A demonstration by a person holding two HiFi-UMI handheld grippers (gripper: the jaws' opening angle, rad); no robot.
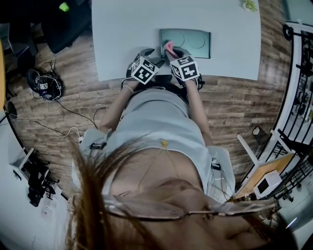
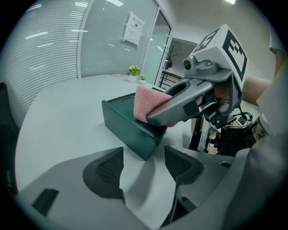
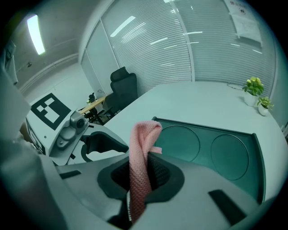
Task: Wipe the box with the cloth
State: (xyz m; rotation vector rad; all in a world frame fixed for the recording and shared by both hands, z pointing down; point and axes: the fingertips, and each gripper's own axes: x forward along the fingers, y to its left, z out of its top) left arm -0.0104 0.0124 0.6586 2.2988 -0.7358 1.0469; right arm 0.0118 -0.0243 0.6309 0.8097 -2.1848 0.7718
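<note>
Head view, upper centre: at the worktop's (image 1: 127, 34) near edge the right claw (image 3: 139, 173) pinches a pink cloth (image 3: 141, 148) against the green box (image 1: 195, 41); the left claw (image 2: 144, 168) gapes empty beside it. Worktop stretches beyond to a plant (image 1: 249, 5); wood floor (image 1: 234, 107) surrounds.

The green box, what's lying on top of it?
A pink cloth, pinched in the right gripper, sits over one corner of the box. Two round recesses in the top look bare. The patch under the cloth is hidden.

Potted plant (image 1: 250, 5) on white table (image 1: 122, 39)
</note>
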